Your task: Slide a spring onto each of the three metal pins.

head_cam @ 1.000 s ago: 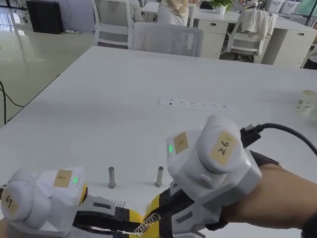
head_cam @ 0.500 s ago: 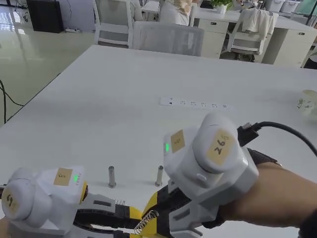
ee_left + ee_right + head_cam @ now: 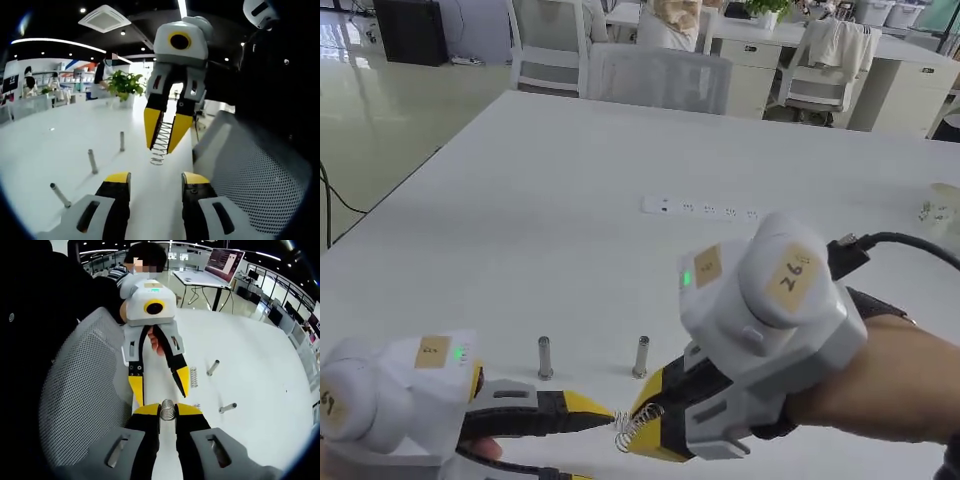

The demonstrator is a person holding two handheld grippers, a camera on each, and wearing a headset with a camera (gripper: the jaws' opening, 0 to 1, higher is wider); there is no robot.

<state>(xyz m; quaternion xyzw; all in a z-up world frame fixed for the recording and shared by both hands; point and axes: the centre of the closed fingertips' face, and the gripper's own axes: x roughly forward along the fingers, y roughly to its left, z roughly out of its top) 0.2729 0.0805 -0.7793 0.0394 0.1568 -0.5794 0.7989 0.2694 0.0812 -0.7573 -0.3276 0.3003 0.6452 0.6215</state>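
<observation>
**Inspector:** Surroundings, and anything obstructing?

**Recorder:** A white bench (image 3: 520,200) with a power strip (image 3: 705,211) lying flat toward its far side. A mesh chair (image 3: 250,170) sits at the near edge, close beside both grippers. Three pins (image 3: 92,161) stand upright in a row on the bench, all bare. A loose spring (image 3: 194,376) lies flat on the bench near them. In the head view the grippers meet tip to tip at the near edge, on the near side of the pins. In the left gripper view the right gripper hangs directly ahead, to the right of the pin row.

**Inspector:** Right gripper?

**Recorder:** The right gripper (image 3: 167,415) is closed almost fully, its yellow tips pinching a spring (image 3: 161,145). The coil sticks out past the tips, hanging above the bench and pointing toward the other gripper. It is clear of the pins.

**Inspector:** Left gripper?

**Recorder:** The left gripper (image 3: 156,179) has its jaws spread wide with nothing between them. In the head view its tips are just beside the free end of the held spring. Whether they touch it cannot be told.
</observation>
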